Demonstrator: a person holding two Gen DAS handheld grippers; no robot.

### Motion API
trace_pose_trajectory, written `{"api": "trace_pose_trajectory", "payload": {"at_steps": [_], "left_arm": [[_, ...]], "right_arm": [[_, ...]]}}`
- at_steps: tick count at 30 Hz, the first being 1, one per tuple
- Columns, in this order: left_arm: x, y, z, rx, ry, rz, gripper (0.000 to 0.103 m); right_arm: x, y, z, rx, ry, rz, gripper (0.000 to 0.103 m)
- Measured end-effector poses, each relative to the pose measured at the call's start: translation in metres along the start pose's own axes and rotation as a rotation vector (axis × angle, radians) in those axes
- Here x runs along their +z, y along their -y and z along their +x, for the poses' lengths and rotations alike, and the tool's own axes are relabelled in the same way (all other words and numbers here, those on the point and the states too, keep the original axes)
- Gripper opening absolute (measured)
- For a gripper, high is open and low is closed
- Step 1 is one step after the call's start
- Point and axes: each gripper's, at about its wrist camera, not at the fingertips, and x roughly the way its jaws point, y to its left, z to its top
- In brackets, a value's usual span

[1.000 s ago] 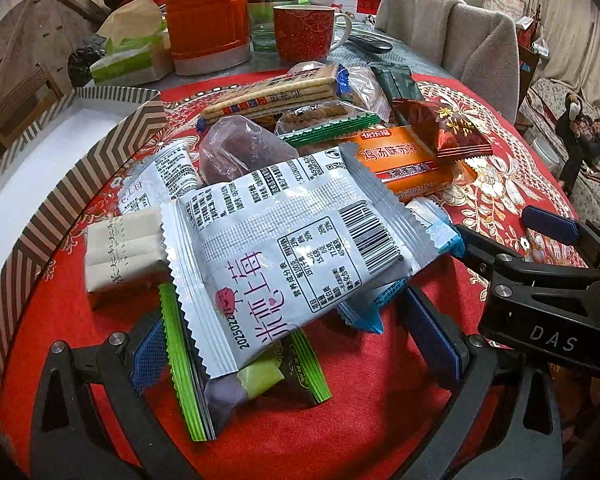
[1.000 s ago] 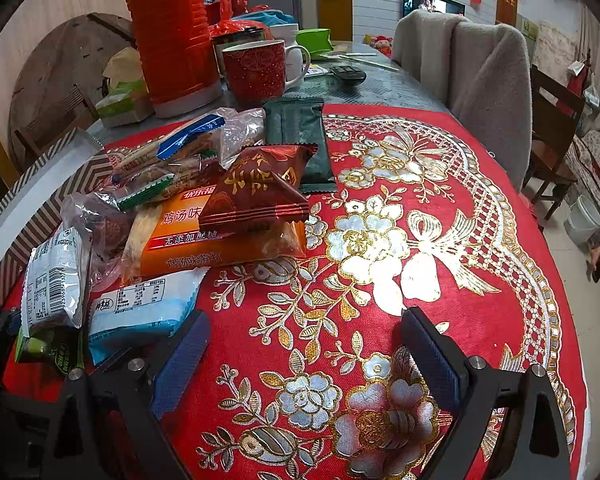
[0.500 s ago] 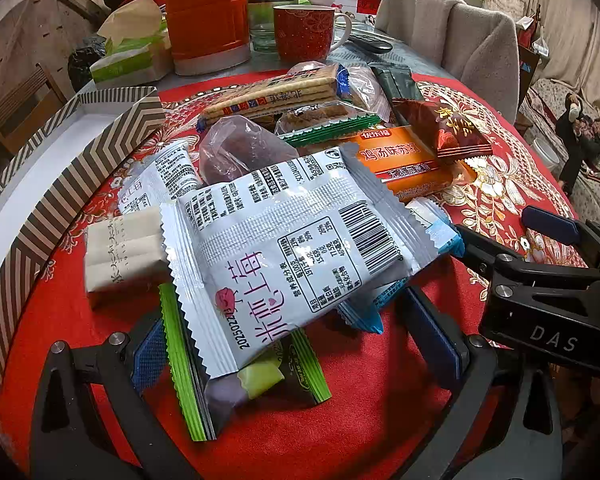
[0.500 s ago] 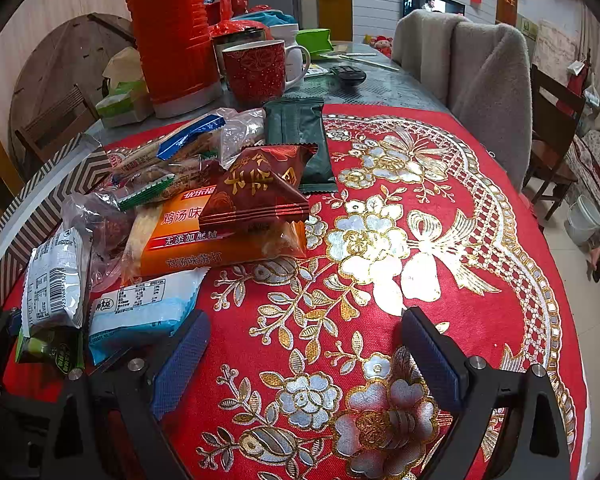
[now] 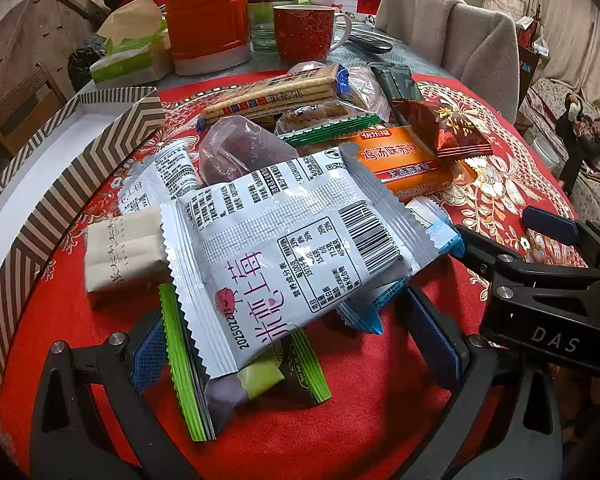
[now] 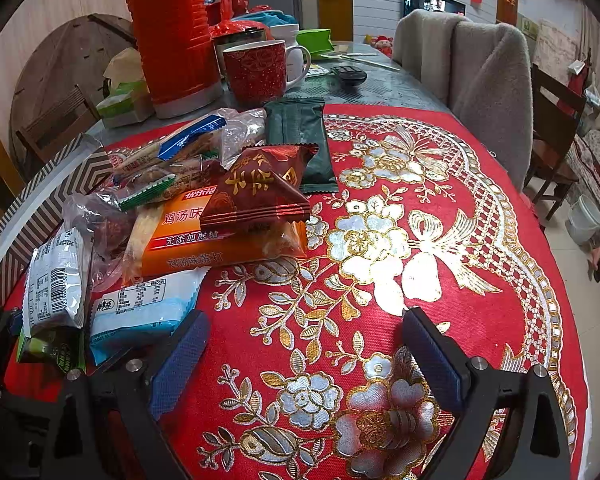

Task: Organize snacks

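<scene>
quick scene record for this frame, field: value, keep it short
left gripper: open, straddling the near end of the pile
right gripper: open, over bare tablecloth
top of pile: white strawberry snack packet, barcode side up
under it: green-edged packet
far side: orange cracker pack
left of pile: chevron-patterned tray

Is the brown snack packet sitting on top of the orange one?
Yes, the brown packet lies on the orange packet, covering its upper right part.
</scene>
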Motion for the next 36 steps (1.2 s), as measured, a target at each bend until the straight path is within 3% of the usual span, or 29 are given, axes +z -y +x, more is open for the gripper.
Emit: {"api": "trace_pose_trajectory", "payload": {"at_steps": [24,32,36], "left_arm": [[0.0,0.0,0.0,-0.005,0.0,0.003,0.103],[0.0,0.0,0.0,-0.005,-0.001,0.003,0.103],[0.0,0.0,0.0,-0.005,-0.001,0.003,0.103]], "right_arm": [[0.0,0.001,0.001,-0.006,-0.005,0.004,0.101],[0.001,0.012,-0.002,0.066,0.025,0.064,0.101],[0.001,0.009,-0.001,0.028,0.018,0.062,0.101]]}}
